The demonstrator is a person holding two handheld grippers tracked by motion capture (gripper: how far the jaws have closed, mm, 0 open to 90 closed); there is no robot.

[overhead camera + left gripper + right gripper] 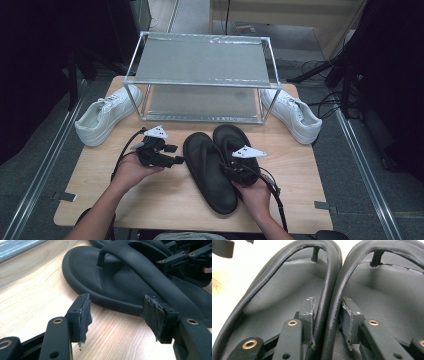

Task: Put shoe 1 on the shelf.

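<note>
While the right gripper (239, 167) pinches the two flip-flops' (210, 165) adjoining straps (329, 297) together, the left gripper (117, 315) gapes wide beside them, holding nothing; white sneakers (105, 117) flank a metal rack (200, 80)

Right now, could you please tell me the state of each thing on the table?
Left gripper: open, holding nothing, beside the sandals.
Right gripper: shut on the sandals' two inner straps.
Black sandals: flat, side by side.
White sneakers: upright, flanking the rack.
Metal rack: both shelves bare.
</note>
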